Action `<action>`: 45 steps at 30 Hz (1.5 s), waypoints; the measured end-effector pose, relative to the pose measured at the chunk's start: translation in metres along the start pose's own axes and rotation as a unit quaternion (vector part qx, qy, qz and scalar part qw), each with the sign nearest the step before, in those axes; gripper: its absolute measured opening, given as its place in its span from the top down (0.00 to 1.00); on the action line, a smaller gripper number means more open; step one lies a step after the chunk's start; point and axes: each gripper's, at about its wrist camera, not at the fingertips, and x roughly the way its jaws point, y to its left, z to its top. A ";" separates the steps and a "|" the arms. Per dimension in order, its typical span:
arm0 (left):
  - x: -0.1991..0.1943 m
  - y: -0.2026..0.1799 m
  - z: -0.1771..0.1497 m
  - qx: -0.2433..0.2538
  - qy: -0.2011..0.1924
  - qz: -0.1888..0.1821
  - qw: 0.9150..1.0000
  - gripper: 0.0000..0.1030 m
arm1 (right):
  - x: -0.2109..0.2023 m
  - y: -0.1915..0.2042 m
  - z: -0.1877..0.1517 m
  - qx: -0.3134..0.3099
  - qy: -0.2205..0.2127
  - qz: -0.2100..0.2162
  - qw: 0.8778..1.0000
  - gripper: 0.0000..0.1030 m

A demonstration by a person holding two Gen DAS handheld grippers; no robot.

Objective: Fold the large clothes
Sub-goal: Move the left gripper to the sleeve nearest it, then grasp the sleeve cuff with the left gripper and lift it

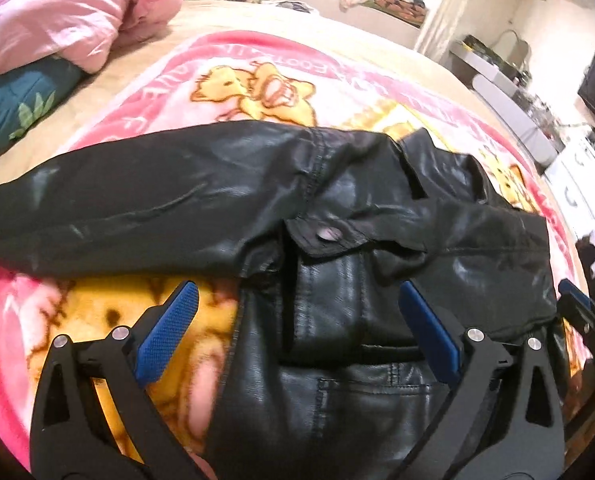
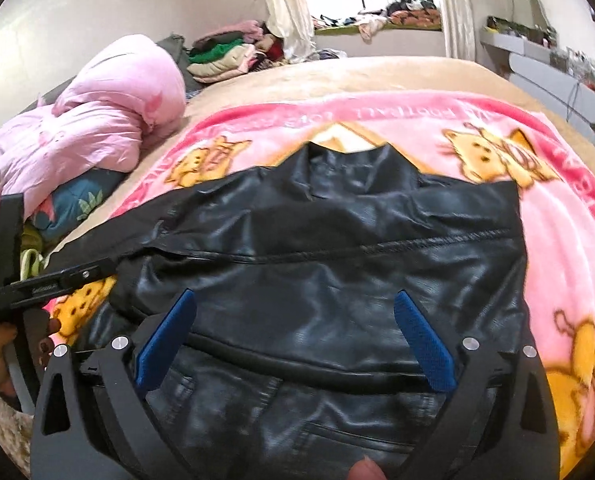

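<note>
Both grippers point(image 1: 297, 320) point(image 2: 295, 330) hovered wide open, holding nothing, over the jacket point(image 2: 317, 248) on the blanket point(image 2: 557, 220), looked mid-fold, sleeve point(image 1: 117, 200) probably needed grabbing next.

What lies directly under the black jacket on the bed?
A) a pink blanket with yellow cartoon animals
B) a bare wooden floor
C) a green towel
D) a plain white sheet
A: the jacket rests on a pink blanket printed with yellow cartoon animals, which shows around it in both views.
</note>
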 end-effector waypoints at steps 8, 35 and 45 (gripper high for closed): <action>-0.011 0.015 0.006 -0.009 -0.014 0.025 1.000 0.09 | 0.006 0.042 0.005 -0.047 -0.007 -0.013 0.999 0.04; -0.047 0.116 0.035 -0.121 -0.069 0.095 0.986 0.09 | 0.048 0.173 0.038 -0.095 0.001 0.061 0.994 0.04; -0.054 0.177 0.035 -0.199 -0.073 0.123 0.970 0.09 | 0.062 0.210 0.049 -0.106 0.004 0.082 0.991 0.04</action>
